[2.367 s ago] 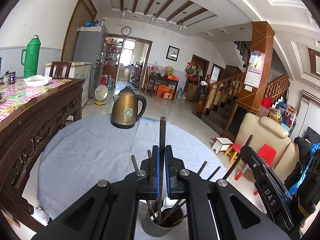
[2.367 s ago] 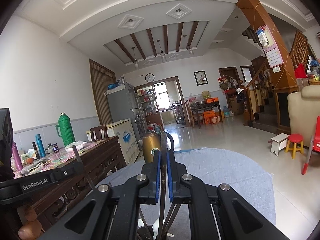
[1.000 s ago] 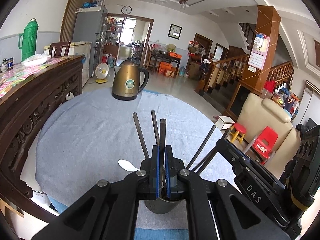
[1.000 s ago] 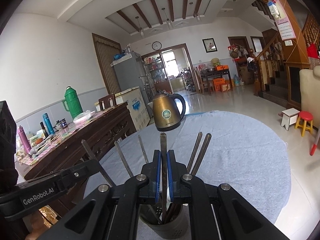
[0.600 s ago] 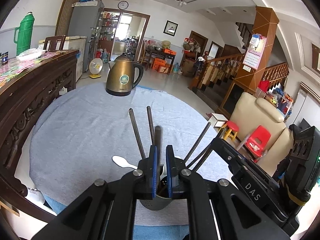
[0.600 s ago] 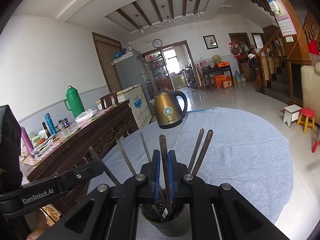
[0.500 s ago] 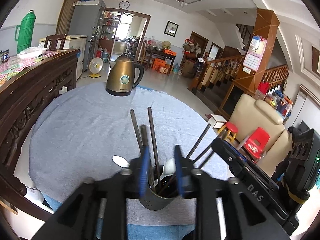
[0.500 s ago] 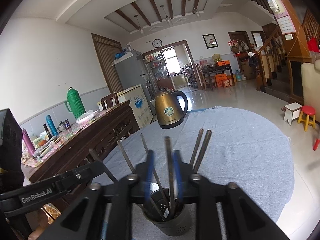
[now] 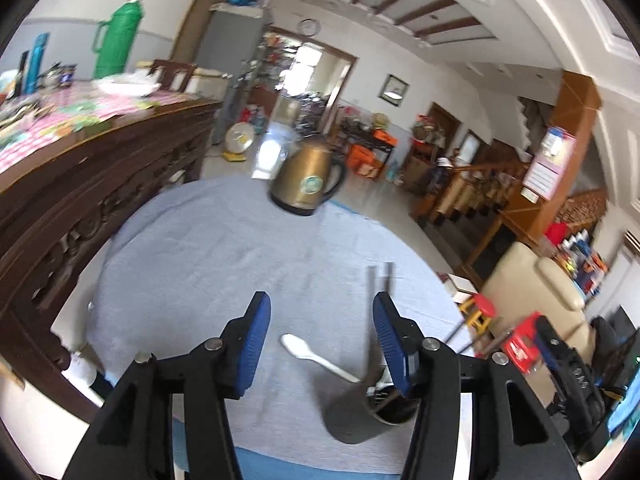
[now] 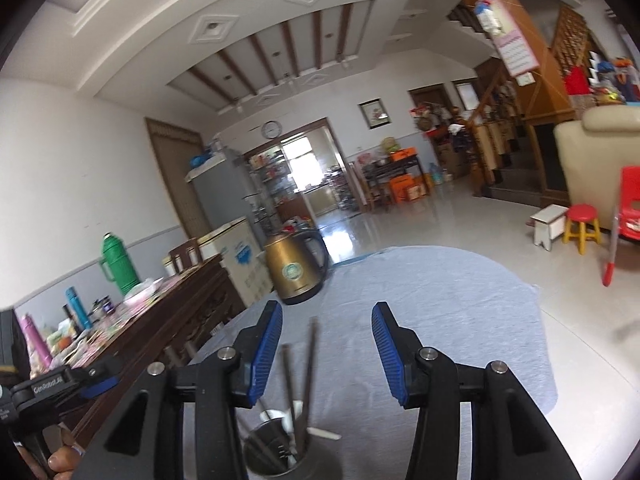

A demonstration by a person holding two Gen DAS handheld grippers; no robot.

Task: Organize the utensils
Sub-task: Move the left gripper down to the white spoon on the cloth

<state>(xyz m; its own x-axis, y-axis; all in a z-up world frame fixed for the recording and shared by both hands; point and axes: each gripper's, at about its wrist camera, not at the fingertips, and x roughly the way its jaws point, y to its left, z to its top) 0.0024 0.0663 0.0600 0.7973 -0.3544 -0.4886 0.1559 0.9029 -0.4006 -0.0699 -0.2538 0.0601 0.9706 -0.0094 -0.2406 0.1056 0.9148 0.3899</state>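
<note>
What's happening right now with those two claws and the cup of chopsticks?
Left gripper open, empty. Right gripper open, empty. Chopsticks standing in holder; white spoon on cloth beside it. Nothing blocking.

1 utensil cup (image 9: 374, 410), 1 white spoon (image 9: 316, 357), 1 kettle (image 9: 306, 182), 2 grippers (image 9: 320, 344)

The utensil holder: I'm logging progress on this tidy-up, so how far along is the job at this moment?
Mostly done, it seems. The utensil holder on the grey tablecloth already has several dark chopsticks standing in it. Nothing is in hand: the left gripper and right gripper are both open and empty. The white spoon appears to lean out over the holder's rim; whether it needs reseating is unclear.
</note>
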